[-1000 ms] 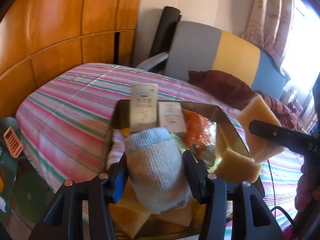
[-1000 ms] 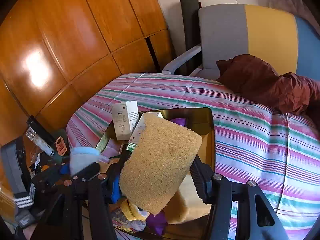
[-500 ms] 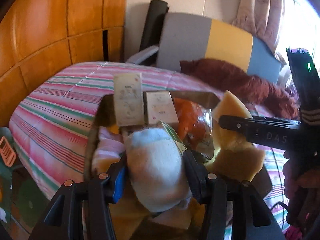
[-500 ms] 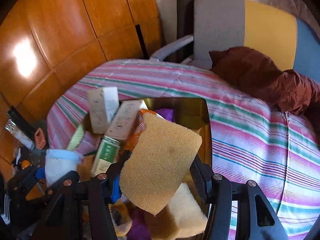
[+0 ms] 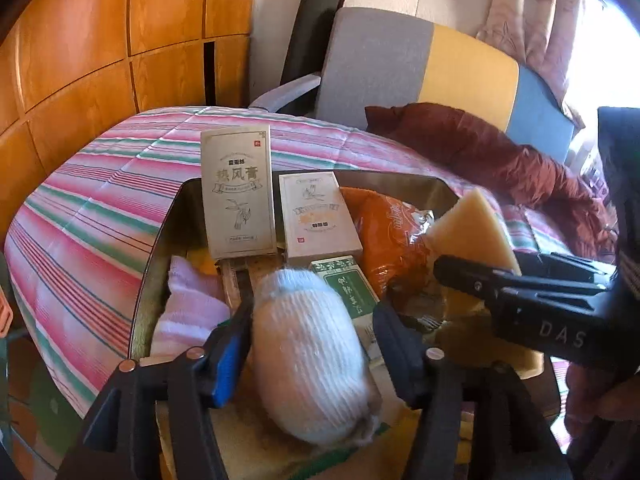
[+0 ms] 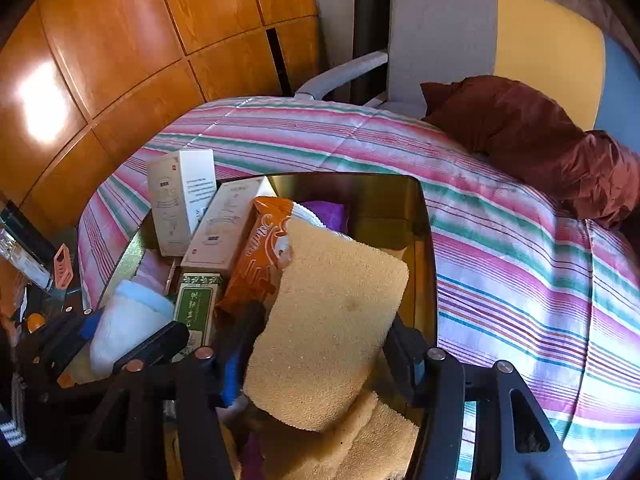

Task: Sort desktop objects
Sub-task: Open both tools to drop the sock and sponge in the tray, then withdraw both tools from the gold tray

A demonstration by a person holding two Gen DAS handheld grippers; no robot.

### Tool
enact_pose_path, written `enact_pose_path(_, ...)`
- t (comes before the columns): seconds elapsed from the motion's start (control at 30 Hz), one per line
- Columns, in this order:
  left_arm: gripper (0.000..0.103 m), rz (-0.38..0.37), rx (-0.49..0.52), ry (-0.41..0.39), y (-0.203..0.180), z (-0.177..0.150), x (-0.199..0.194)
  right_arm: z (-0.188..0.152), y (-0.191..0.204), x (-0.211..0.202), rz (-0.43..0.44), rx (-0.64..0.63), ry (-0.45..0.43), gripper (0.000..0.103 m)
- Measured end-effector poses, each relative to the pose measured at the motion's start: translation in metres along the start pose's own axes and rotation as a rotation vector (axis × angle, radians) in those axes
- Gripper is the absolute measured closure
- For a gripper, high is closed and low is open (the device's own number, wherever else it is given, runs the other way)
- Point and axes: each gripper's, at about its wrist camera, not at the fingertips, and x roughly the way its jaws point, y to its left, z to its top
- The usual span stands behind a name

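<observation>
Strong daylight from the window (image 5: 608, 40) at my right, blown out white. Glare patch on the wood panelling (image 6: 44, 104). Rolled sock (image 5: 308, 356) washed out, slightly soft. Heavy fisheye bending, dark corners.

You see the tray (image 6: 424, 240) on the bed (image 6: 520, 264); two cartons (image 5: 238, 196) stand at its far left, the chair (image 6: 444, 36) behind.
</observation>
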Motion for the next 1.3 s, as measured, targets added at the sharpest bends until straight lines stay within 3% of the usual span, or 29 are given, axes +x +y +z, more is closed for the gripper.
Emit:
enact_pose_path(0.2, 0.021, 0.009, -0.016, -0.039, 0.005, -0.003, -0.021, -0.003, 0.007, -0.018, -0.007, -0.015, -0.055, 0.028)
enact_pose_path(0.27, 0.021, 0.007, -0.032, -0.049, 0.009, -0.004, -0.028, -0.003, 0.010, -0.027, -0.016, -0.025, -0.081, 0.022)
enact_pose_path(0.5, 0.021, 0.022, -0.065, -0.076, 0.021, -0.009, -0.049, -0.008, 0.016, -0.053, -0.010, -0.034, -0.143, 0.022)
enact_pose_path(0.73, 0.016, 0.095, -0.086, -0.108, 0.024, -0.009, -0.070, -0.021, 0.024, -0.066, 0.027, -0.021, -0.153, 0.022)
enact_pose_path(1.03, 0.017, 0.172, -0.085, -0.142, 0.019, -0.008, -0.095, -0.045, 0.047, -0.083, -0.020, -0.077, -0.180, 0.013)
enact_pose_path(1.3, 0.017, 0.203, -0.095, -0.173, 0.009, -0.010, -0.115, -0.065, 0.048, -0.088, -0.025, -0.065, -0.175, 0.011)
